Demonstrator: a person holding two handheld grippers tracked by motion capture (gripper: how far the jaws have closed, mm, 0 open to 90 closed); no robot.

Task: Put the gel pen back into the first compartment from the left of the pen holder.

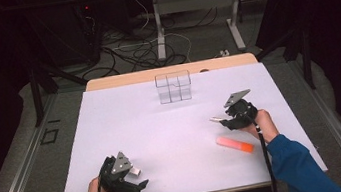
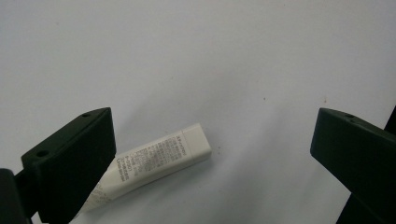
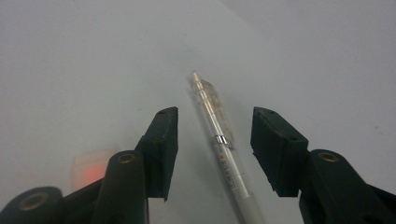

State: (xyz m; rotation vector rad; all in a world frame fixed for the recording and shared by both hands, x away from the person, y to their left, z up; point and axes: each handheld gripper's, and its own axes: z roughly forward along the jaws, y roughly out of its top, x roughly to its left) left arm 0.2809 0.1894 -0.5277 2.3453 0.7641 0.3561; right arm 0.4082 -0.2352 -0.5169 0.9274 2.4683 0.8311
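Right gripper [image 3: 212, 140] half open astride clear pen [image 3: 219, 135], not pressing it, probably to grasp. Left gripper [image 2: 212, 154] wide open over white tube [image 2: 159, 161] on white sheet [image 1: 163, 127], holding nothing.

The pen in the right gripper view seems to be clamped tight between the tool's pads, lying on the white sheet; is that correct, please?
Not quite: the right gripper view shows the pen lying on the white sheet between the right tool's pads, but loose, with gaps on both sides.

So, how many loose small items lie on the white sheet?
3: a clear pen between the right gripper's open jaws, an orange marker near it, a white tube by the left gripper.
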